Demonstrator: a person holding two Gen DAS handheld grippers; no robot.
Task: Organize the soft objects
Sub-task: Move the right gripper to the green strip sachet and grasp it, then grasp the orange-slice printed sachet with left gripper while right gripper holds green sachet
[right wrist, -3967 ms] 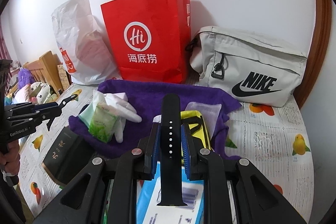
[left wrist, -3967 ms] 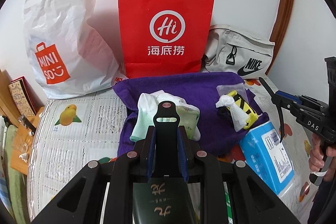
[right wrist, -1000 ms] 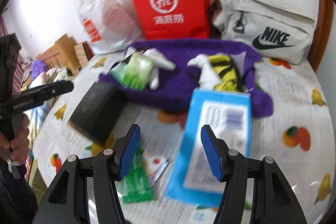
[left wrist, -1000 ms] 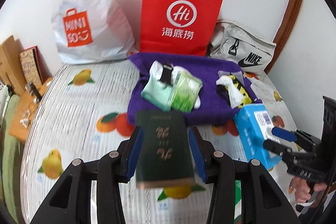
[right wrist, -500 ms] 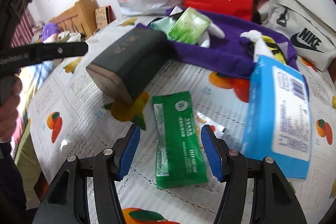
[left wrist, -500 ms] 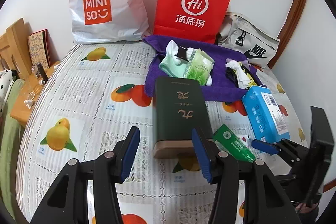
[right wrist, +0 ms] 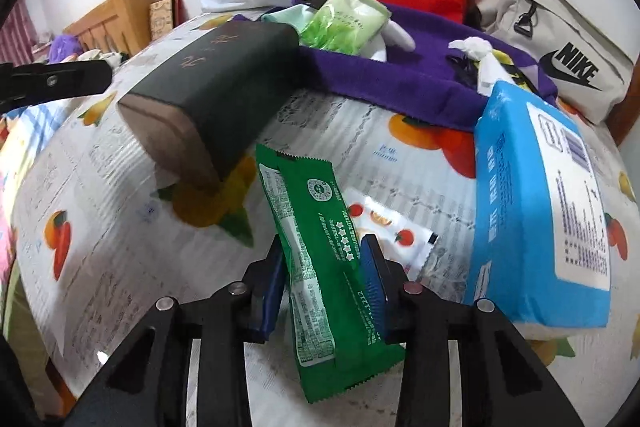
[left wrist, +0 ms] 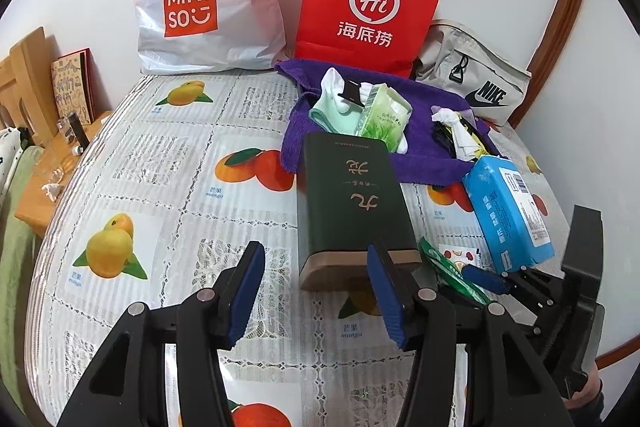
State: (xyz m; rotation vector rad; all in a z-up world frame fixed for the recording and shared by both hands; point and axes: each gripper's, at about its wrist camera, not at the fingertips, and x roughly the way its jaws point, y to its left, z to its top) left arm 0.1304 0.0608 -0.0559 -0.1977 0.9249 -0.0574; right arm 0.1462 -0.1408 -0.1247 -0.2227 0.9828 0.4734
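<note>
right wrist view shows the right gripper (right wrist: 322,281) with its fingers closed against the edges of the flat green foil sachet (right wrist: 316,251), which lies on the fruit-print bench cover (right wrist: 120,219) between the dark green rectangular box (right wrist: 216,83) and the blue plastic tissue pack (right wrist: 536,211). the left gripper (left wrist: 316,291) hangs wide open and empty just before that box. the slick, thin sachet could buckle or slip from an edge-on pinch when lifted. a smaller white fruit-print packet (right wrist: 392,231) lies partly tucked under it and might drag along.
</note>
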